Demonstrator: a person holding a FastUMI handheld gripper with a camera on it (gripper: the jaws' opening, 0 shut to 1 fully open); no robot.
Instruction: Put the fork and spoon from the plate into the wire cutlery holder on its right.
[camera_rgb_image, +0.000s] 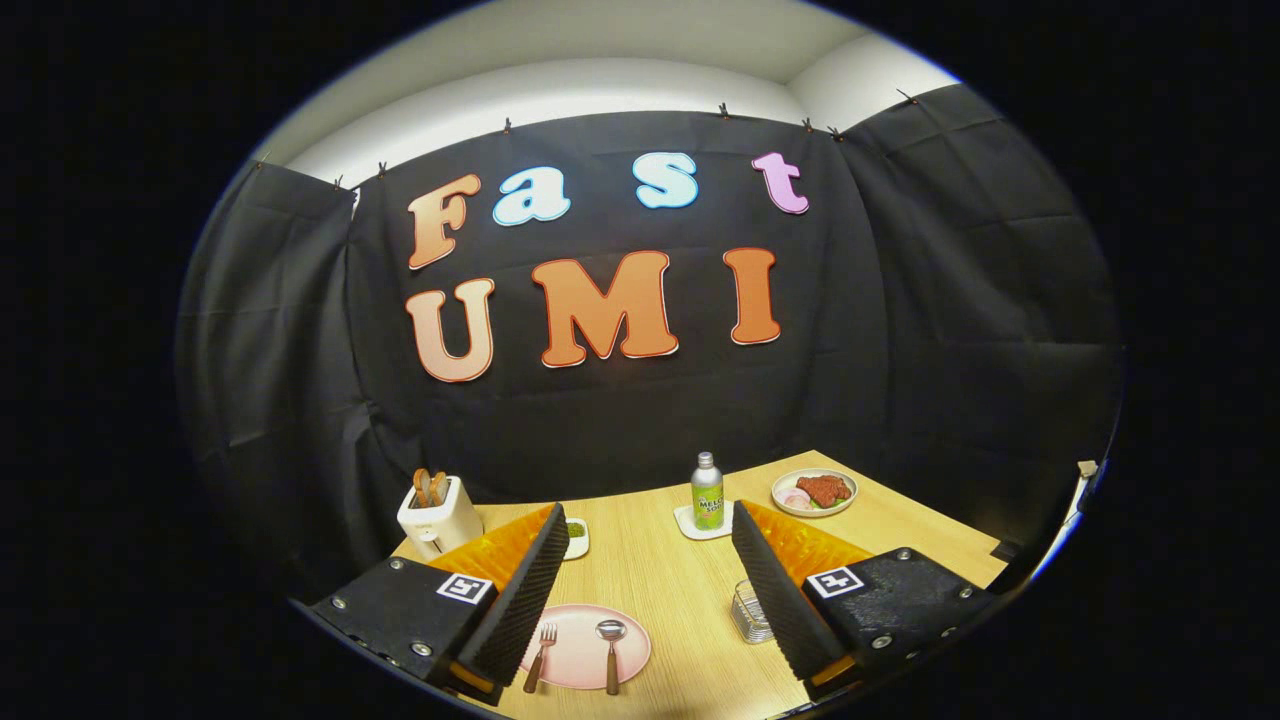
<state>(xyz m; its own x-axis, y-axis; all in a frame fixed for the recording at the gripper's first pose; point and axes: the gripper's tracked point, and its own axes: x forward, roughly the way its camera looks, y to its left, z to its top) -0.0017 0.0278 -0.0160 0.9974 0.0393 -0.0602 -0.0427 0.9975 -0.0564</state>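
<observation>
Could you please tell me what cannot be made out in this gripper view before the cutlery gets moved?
- Wire cutlery holder: gripper view, mostly hidden behind one finger of the open gripper.
- Pink plate: its edge beside the fork is covered by the other finger; the spoon shows whole.
- Small dish: half hidden by that finger, contents too small to tell.

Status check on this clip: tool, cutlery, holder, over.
Tool open, holding nothing, above the table. Fork and spoon lie side by side on pink plate between the fingers. Wire cutlery holder right of plate, partly behind one finger. Path unobstructed.
</observation>
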